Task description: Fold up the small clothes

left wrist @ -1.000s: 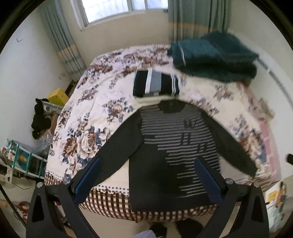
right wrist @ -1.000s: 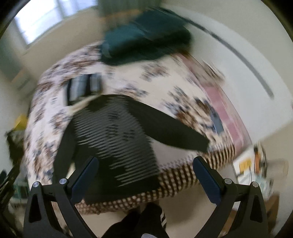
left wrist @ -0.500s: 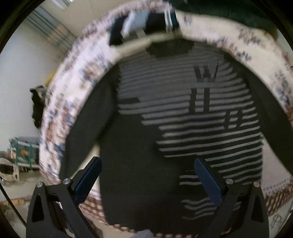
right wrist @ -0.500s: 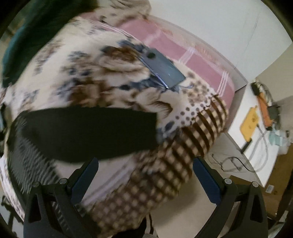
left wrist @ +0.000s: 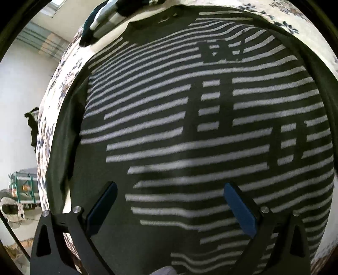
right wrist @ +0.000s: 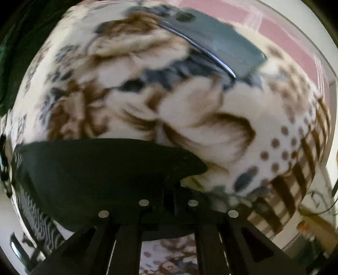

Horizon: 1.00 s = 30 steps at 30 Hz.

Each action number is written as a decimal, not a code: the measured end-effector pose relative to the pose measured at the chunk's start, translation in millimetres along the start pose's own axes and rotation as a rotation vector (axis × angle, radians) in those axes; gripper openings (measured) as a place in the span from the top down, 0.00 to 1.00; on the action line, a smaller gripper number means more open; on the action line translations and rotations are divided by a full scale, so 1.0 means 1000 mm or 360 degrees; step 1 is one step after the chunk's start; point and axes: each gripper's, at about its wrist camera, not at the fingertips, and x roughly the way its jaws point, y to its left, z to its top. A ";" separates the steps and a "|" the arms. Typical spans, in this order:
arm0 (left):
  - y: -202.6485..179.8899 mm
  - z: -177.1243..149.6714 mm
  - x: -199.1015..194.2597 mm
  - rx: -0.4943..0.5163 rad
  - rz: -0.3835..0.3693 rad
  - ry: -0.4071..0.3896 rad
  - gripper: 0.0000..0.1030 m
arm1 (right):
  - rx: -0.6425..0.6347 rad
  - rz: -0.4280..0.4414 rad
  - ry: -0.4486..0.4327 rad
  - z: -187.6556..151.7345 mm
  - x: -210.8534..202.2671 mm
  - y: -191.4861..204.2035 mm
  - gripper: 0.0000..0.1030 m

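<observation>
the right gripper (right wrist: 169,186) is pinched on the cuff end of the dark sleeve (right wrist: 101,167), which runs leftward to the striped sweater (left wrist: 190,127) lying flat on the floral bed (right wrist: 211,118), directly under the spread left gripper (left wrist: 169,207).

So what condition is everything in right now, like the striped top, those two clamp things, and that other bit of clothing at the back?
Striped sweater: spread flat on the bed, not yet folded.
Sweater's sleeve: stretched out sideways on the floral blanket.
Left gripper: open, over the sweater's body, nothing between its fingers.
Right gripper: shut at the sleeve's end, apparently pinching it.
Striped garment beyond the collar: already folded.
Phone: lying flat on the blanket.
</observation>
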 end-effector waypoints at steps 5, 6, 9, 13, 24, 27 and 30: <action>-0.002 0.015 -0.003 -0.0006 -0.0054 -0.0049 0.00 | 0.0077 -0.0008 -0.0226 0.033 -0.052 -0.015 0.94; -0.003 0.019 -0.003 -0.0017 -0.0074 -0.0048 0.00 | 0.0067 -0.0032 -0.0269 0.043 -0.056 -0.016 0.94; -0.006 0.022 0.002 -0.0030 -0.0100 -0.0037 0.00 | 0.0034 -0.0063 -0.0292 0.068 -0.054 -0.002 0.94; -0.005 0.020 0.015 -0.0027 -0.0089 -0.0002 0.00 | 0.0019 -0.0073 -0.0245 0.096 -0.043 0.018 0.94; 0.027 0.018 0.028 -0.0175 -0.0156 0.0042 0.00 | -0.0045 -0.0121 -0.0375 0.185 -0.088 0.077 0.94; 0.042 0.026 0.022 -0.0232 -0.0172 0.0015 0.00 | -0.0093 -0.0286 -0.0226 0.188 -0.062 0.085 0.93; 0.060 0.040 0.013 -0.0266 -0.0176 -0.0044 0.00 | -0.0221 -0.0571 -0.0097 0.178 -0.040 0.111 0.63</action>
